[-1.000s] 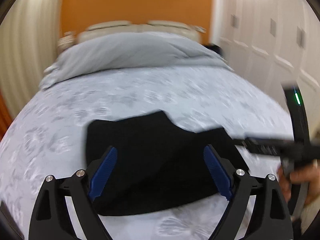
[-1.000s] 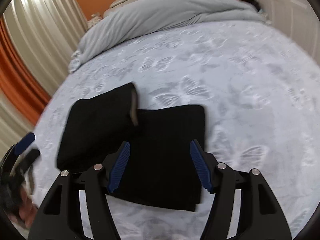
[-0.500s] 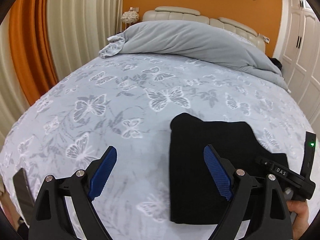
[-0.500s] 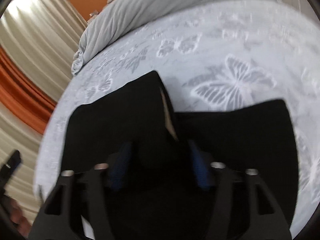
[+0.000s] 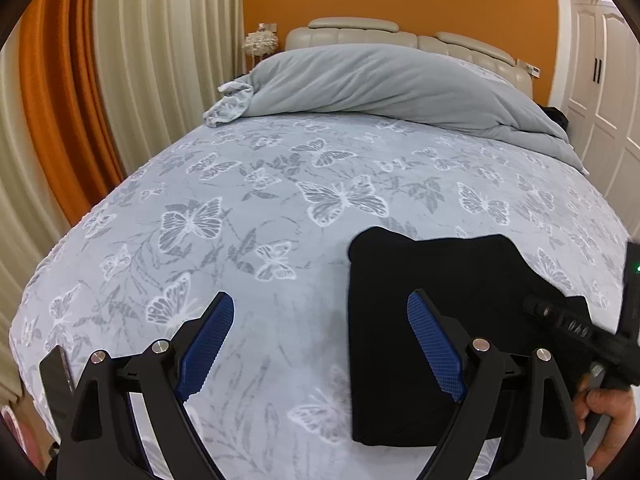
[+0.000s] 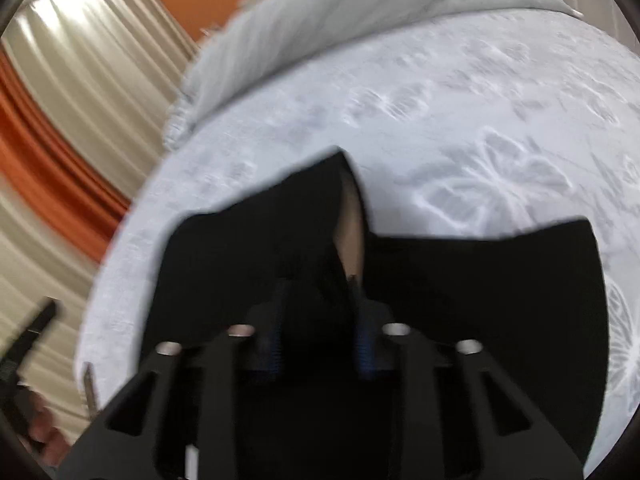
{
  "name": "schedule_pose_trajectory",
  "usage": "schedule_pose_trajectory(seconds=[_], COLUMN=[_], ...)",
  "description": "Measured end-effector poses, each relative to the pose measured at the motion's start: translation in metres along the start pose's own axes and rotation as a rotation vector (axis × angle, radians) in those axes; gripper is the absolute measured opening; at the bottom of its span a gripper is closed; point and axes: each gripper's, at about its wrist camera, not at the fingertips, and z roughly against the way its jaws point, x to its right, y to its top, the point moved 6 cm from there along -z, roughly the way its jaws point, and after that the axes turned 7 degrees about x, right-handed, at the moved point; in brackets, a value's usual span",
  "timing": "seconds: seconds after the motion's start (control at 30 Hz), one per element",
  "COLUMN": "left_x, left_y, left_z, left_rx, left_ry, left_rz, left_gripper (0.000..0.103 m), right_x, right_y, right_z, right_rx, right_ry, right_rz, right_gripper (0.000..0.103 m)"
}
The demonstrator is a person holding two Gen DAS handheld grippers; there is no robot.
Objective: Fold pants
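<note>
Between the blue pads of the right gripper (image 6: 318,320), a raised fold of the black pants (image 6: 460,300) is pinched; the jaws stand close together on the cloth, and this view is blurred. A pale lining shows at the lifted edge. Over bare bedspread (image 5: 240,220), the left gripper (image 5: 320,344) hangs with jaws wide apart and nothing between them, its right pad above the pants' left edge. Folded flat, the pants lie near the foot of the bed, right of centre. Small lettering on the right tool's body is too small to read. A grey duvet (image 5: 380,80) is heaped by the headboard (image 5: 400,30).
</note>
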Motion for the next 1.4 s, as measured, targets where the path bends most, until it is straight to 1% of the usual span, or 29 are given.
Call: schedule_pose_trajectory(seconds=[0.1, 0.13, 0.17, 0.23, 0.27, 0.3, 0.37, 0.4, 0.47, 0.53, 0.6, 0.67, 0.77, 0.83, 0.87, 0.9, 0.93, 0.97, 1.0, 1.03, 1.07, 1.13, 1.17, 1.2, 1.23, 1.27, 1.3, 1.37, 1.4], left_x=[0.007, 0.009, 0.011, 0.017, 0.02, 0.024, 0.034, 0.041, 0.053, 0.066, 0.074, 0.079, 0.081, 0.081, 0.081, 0.081, 0.082, 0.083, 0.079, 0.075, 0.072, 0.062, 0.058, 0.053, 0.048, 0.045, 0.043, 0.031, 0.029], left_y=[0.0, 0.001, 0.002, 0.002, 0.0, -0.001, -0.009, -0.016, -0.027, -0.039, -0.049, -0.062, -0.083, -0.094, -0.1, -0.1, -0.096, -0.094, -0.091, -0.085, -0.081, -0.073, -0.074, -0.079, -0.087, -0.095, -0.107, -0.122, -0.118], left_z=[0.001, 0.002, 0.003, 0.004, 0.003, 0.002, -0.005, -0.011, -0.019, -0.028, -0.037, -0.05, -0.074, -0.086, -0.093, -0.095, -0.094, -0.093, -0.089, -0.081, -0.074, -0.046, -0.036, -0.023, -0.017, -0.017, -0.018, -0.02, -0.016], left_rx=[-0.004, -0.007, -0.012, -0.029, -0.038, -0.048, -0.091, -0.124, -0.182, -0.242, -0.283, -0.329, -0.406, -0.438, -0.466, -0.467, -0.458, -0.47, -0.47, -0.472, -0.469, -0.463, -0.467, -0.481, -0.501, -0.518, -0.537, -0.534, -0.511], left_ry=[-0.057, -0.086, -0.128, -0.197, -0.224, -0.238, -0.261, -0.274, -0.3, -0.335, -0.341, -0.337, -0.319, -0.351, -0.398, -0.41, -0.442, -0.458, -0.466, -0.506, -0.533, -0.567, -0.572, -0.576, -0.569, -0.548, -0.498, -0.397, -0.405], left_rz=[0.016, 0.03, 0.046, 0.069, 0.072, 0.071, 0.063, 0.055, 0.06, 0.07, 0.084, 0.104, 0.136, 0.196, 0.262, 0.291, 0.299, 0.297, 0.321, 0.349, 0.365, 0.353, 0.342, 0.327, 0.304, 0.285, 0.259, 0.225, 0.237], left_gripper=[0.086, 0.086, 0.086, 0.086, 0.086, 0.086, 0.086, 0.086, 0.086, 0.086, 0.086, 0.086, 0.086, 0.086, 0.085, 0.084, 0.061, 0.05, 0.041, 0.032, 0.03, 0.03, 0.03, 0.031, 0.038, 0.044, 0.047, 0.049, 0.049], right_x=[-0.029, -0.036, -0.038, -0.019, 0.002, 0.023, 0.079, 0.104, 0.11, 0.11, 0.11, 0.117, 0.124, 0.126, 0.125, 0.123, 0.12, 0.113, 0.098, 0.088, 0.072, 0.058, 0.058, 0.063, 0.073, 0.09, 0.104, 0.107, 0.104], right_y=[0.03, 0.039, 0.043, 0.033, 0.023, 0.012, -0.021, -0.035, -0.034, -0.022, -0.016, -0.015, -0.02, -0.033, -0.042, -0.046, -0.045, -0.041, -0.03, -0.024, -0.018, -0.023, -0.029, -0.043, -0.058, -0.078, -0.086, -0.078, -0.071], right_z=[0.059, 0.083, 0.114, 0.145, 0.147, 0.141, 0.112, 0.105, 0.116, 0.132, 0.139, 0.131, 0.103, 0.08, 0.066, 0.06, 0.06, 0.063, 0.075, 0.085, 0.102, 0.127, 0.134, 0.14, 0.138, 0.13, 0.129, 0.144, 0.152], right_rx=[0.138, 0.188, 0.243, 0.278, 0.25, 0.184, -0.069, -0.137, -0.099, -0.021, 0.028, 0.007, -0.075, -0.139, -0.179, -0.191, -0.176, -0.174, -0.149, -0.133, -0.119, -0.107, -0.113, -0.139, -0.183, -0.262, -0.282, -0.192, -0.152], right_ry=[0.062, 0.056, 0.016, -0.1, -0.165, -0.216, -0.334, -0.358, -0.289, -0.284, -0.271, -0.276, -0.239, -0.206, -0.164, -0.135, -0.135, -0.136, -0.112, -0.073, -0.023, 0.009, 0.013, 0.005, -0.03, -0.142, -0.251, -0.225, -0.22], right_rz=[0.053, 0.089, 0.153, 0.226, 0.232, 0.218, 0.117, 0.05, 0.025, 0.031, 0.006, -0.05, -0.135, -0.18, -0.201, -0.213, -0.207, -0.178, -0.144, -0.134, -0.107, -0.065, -0.063, -0.071, -0.076, -0.058, -0.04, -0.059, -0.061], right_gripper=[0.013, 0.013, 0.013, 0.015, 0.02, 0.028, 0.031, 0.031, 0.031, 0.034, 0.072, 0.077, 0.077, 0.077, 0.066, 0.05, 0.046, 0.035, 0.031, 0.031, 0.03, 0.031, 0.033, 0.041, 0.047, 0.063, 0.064, 0.064, 0.064])
